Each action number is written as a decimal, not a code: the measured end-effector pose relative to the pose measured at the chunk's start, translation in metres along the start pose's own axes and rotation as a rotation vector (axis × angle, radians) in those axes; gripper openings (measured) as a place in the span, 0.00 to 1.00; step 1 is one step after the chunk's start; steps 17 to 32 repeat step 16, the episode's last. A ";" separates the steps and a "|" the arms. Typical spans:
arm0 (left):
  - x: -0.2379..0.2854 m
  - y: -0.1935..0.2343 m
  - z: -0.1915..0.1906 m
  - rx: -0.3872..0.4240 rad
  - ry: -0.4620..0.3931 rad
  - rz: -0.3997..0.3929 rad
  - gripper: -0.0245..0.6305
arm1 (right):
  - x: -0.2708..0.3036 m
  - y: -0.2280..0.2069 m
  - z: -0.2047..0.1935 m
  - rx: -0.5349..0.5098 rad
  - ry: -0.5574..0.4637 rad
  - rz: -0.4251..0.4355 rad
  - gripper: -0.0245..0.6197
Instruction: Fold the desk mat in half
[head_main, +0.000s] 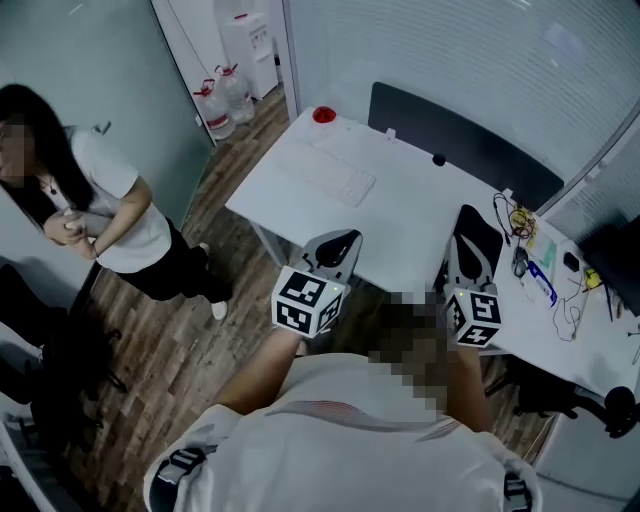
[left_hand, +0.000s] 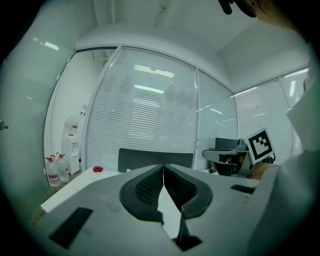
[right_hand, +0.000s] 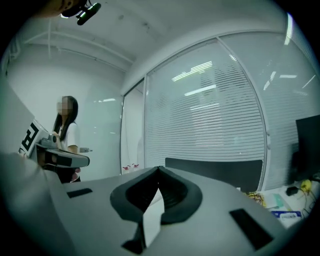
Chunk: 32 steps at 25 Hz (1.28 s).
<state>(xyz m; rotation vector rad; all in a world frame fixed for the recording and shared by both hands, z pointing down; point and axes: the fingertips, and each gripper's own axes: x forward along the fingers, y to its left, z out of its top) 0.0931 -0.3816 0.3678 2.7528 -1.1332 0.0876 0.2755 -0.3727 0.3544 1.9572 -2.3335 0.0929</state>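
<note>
Jaws of left gripper (left_hand: 163, 169) and right gripper (right_hand: 158, 171) together, empty.

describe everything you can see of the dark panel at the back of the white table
The dark panel is a long, flat rectangle, dark grey to black, with rounded corners and an even, matte-looking surface. It stands upright along much of the far edge of the white table, its lower edge meeting the tabletop, just in front of the glass wall with blinds. A small dark object sits on the table at its foot. Nothing else can be seen touching it.
</note>
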 end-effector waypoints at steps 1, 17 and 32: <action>-0.001 0.000 0.001 0.000 -0.003 -0.002 0.06 | 0.000 0.003 0.001 -0.004 0.000 0.002 0.12; 0.001 -0.008 0.002 -0.004 -0.004 -0.037 0.06 | -0.012 0.002 0.005 -0.008 0.005 -0.023 0.12; 0.001 -0.008 0.002 -0.004 -0.004 -0.037 0.06 | -0.012 0.002 0.005 -0.008 0.005 -0.023 0.12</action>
